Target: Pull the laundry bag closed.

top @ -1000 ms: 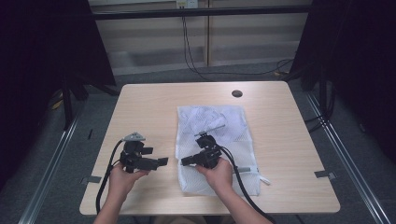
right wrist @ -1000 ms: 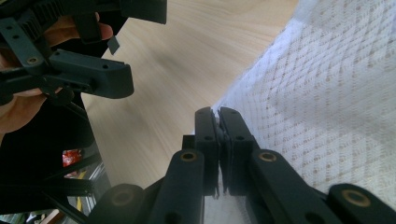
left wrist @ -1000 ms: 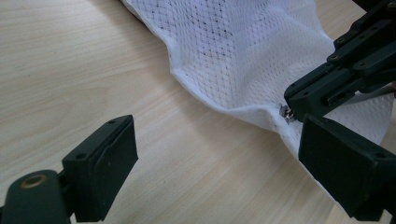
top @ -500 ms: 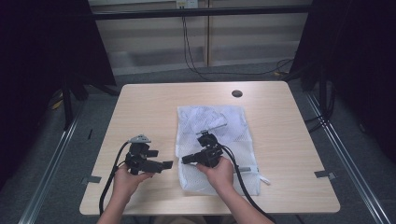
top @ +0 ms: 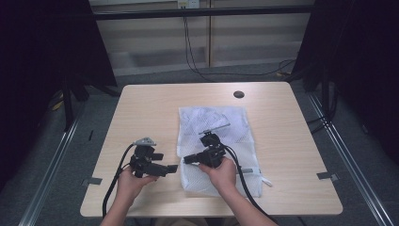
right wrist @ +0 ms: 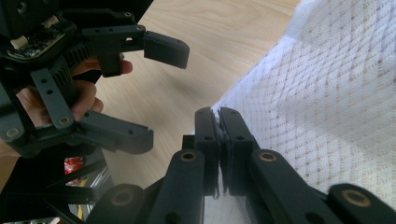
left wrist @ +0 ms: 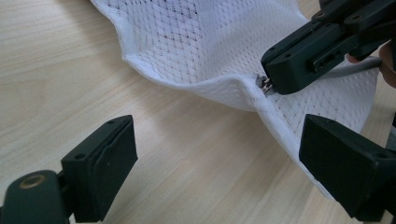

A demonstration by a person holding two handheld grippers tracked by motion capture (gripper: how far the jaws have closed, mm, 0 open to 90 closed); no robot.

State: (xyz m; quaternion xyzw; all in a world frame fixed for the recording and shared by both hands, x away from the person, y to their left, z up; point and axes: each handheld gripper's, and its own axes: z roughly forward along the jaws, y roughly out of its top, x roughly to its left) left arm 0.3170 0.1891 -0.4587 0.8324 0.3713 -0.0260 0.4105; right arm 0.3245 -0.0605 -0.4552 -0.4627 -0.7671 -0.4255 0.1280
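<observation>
Right tool (top: 187, 159) clamped tight on the zipper pull (left wrist: 265, 85) at the mesh laundry bag's (top: 221, 129) left edge, desk (top: 155, 108) centre. Left tool (top: 173, 168) wide open, empty; bag edge lies at its 3 o'clock, near, the bag's long axis running 12 to 6.

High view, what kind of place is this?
Probably a recording lab, not a home: a bare wooden table ringed by black curtains, cables trailing on grey floor, a white mesh bag as test item.

Left tongs (top: 175, 167), held in the left hand (top: 129, 181), point toward the right tongs (top: 186, 159) with jaws spread apart. Right tongs, gripped by the right hand (top: 221, 170), have jaws pressed together; both forearms enter from below.
</observation>
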